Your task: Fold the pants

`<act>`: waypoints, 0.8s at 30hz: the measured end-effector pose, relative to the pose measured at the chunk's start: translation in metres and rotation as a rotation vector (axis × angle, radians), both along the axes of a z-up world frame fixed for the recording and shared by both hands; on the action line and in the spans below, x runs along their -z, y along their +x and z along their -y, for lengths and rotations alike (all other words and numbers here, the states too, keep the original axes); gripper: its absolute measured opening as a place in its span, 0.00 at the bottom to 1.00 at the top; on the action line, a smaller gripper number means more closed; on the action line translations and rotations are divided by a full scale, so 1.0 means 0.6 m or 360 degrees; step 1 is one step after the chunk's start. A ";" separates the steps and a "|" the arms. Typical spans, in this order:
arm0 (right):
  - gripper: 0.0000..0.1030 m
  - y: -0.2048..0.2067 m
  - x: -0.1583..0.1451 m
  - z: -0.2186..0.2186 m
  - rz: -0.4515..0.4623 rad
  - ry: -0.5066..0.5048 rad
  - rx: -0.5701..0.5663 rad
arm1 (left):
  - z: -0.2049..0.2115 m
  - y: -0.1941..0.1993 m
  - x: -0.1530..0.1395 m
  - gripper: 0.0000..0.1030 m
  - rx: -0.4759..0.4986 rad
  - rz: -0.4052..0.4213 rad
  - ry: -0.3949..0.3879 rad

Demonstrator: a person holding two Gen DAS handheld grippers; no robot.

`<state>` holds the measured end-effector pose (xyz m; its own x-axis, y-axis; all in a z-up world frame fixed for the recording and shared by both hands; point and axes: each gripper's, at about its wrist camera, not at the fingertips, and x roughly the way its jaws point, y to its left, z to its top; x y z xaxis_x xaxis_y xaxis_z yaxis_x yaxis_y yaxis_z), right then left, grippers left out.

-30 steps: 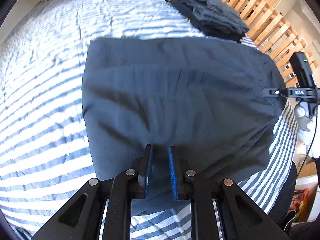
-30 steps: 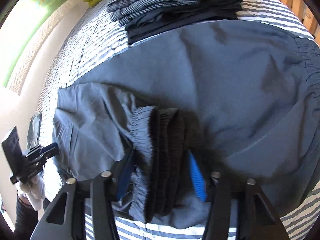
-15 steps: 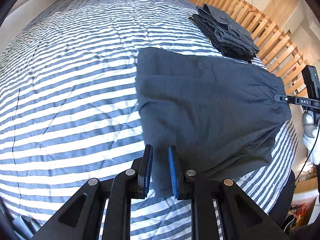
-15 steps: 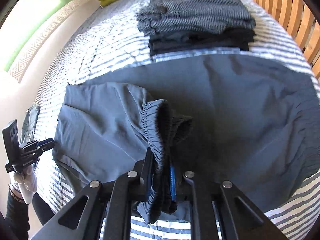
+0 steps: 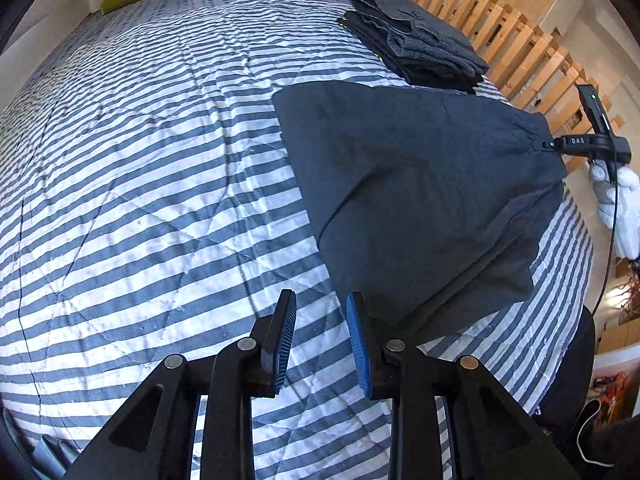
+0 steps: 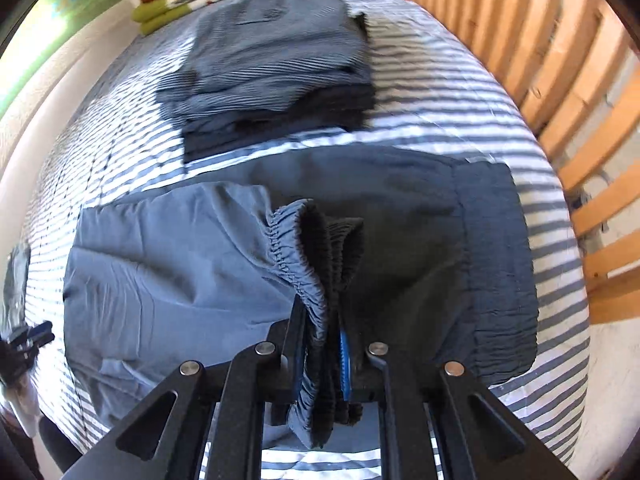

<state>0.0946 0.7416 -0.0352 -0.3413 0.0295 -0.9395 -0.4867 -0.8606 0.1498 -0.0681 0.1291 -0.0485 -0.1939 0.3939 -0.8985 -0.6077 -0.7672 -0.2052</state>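
**Now one corner is pinched, the other is loose**

Right now the pants (image 5: 420, 200) lie folded on the bed (image 5: 140, 180), toward its 3 o'clock side in the left wrist view, just short of a stack (image 5: 416, 52) of folded clothes at 1 o'clock. The right gripper (image 6: 326, 344) is pressed tight on the gathered elastic waistband (image 6: 304, 256), several layers bunched between its pads, and the cloth drapes from there down to the bed. The left gripper (image 5: 320, 344) is parted with nothing in it; its jaws have just been opening, and the pants' near corner sits just beside its right pad, at about 1 o'clock from the tips, on the striped cover.

I judge the fabric thin, light and limp: it sags from any single hold, creases readily, and will not keep an edge straight unless two points are held. It looks smooth, so a shallow pinch may slide off. The ribbed waistband is the thickest, grippiest part and the safest hold. For the next fold, the left gripper would do best taking all the layers at the free corner, well in from the edge.
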 end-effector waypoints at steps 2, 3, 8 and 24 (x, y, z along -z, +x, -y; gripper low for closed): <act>0.12 0.002 0.014 -0.013 0.0026 -0.0005 0.0026 | -0.014 0.013 0.003 0.27 0.0058 -0.0009 -0.0028; 0.12 0.001 0.019 -0.015 0.0048 0.0031 0.0021 | -0.021 0.019 0.004 0.27 0.0083 -0.0018 -0.0045; 0.14 0.011 0.036 -0.041 0.0048 -0.0014 0.0053 | -0.042 0.038 0.020 0.28 0.0172 -0.0010 -0.0096; 0.34 -0.059 -0.122 0.081 -0.0315 0.0054 -0.0385 | -0.042 0.047 0.038 0.28 0.0194 -0.0011 -0.0029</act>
<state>0.0593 0.6928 0.0381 -0.5184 -0.0447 -0.8539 -0.2312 -0.9541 0.1904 -0.0398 0.1544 -0.0713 -0.1518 0.3983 -0.9046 -0.6978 -0.6914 -0.1873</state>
